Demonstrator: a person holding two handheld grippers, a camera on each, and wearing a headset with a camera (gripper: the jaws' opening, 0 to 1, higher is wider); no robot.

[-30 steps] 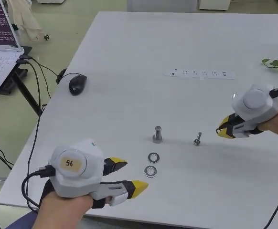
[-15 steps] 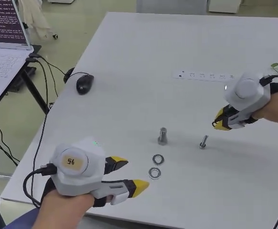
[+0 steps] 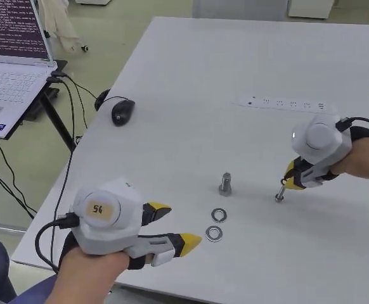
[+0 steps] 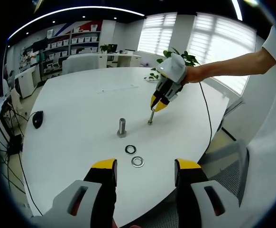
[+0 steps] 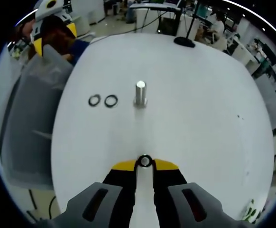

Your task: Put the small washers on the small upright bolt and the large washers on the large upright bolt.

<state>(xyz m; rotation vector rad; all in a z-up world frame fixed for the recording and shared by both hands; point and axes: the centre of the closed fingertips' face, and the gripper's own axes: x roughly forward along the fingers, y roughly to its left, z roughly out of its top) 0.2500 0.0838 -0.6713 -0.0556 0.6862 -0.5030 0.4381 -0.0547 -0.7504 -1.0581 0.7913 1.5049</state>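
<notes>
Pinching a small washer (image 5: 145, 161) between its yellow-tipped jaws, which are drawn in narrow around it, the right gripper (image 3: 291, 182) hangs with its tips just above the small bolt (image 3: 279, 195) on a smooth white table (image 3: 191, 76). The right gripper view gives the clearest look at the washer, a thin dark ring seen face-on between the tips. In the head view it is too small to make out. The small bolt stands on its head with its slim threaded shaft pointing up, and in the left gripper view the right gripper's tips sit right at the top of it. Just beside it, nearer the left gripper (image 3: 175, 225), the large bolt (image 3: 226, 183) is a stout grey metal cylinder, also upright on its head, its long axis vertical. One flat steel washer (image 3: 219, 215) and a second washer (image 3: 214, 234) lie flat on the table close together, between the large bolt and the left gripper. The left gripper is held low at the near edge with its jaws spread wide and nothing between them, pointing towards the washers. Farther off on the table are a rounded black mouse (image 3: 122, 112) and a long white power strip (image 3: 290, 104). An open laptop (image 3: 7, 69) sits on a stand beyond the table's edge.
</notes>
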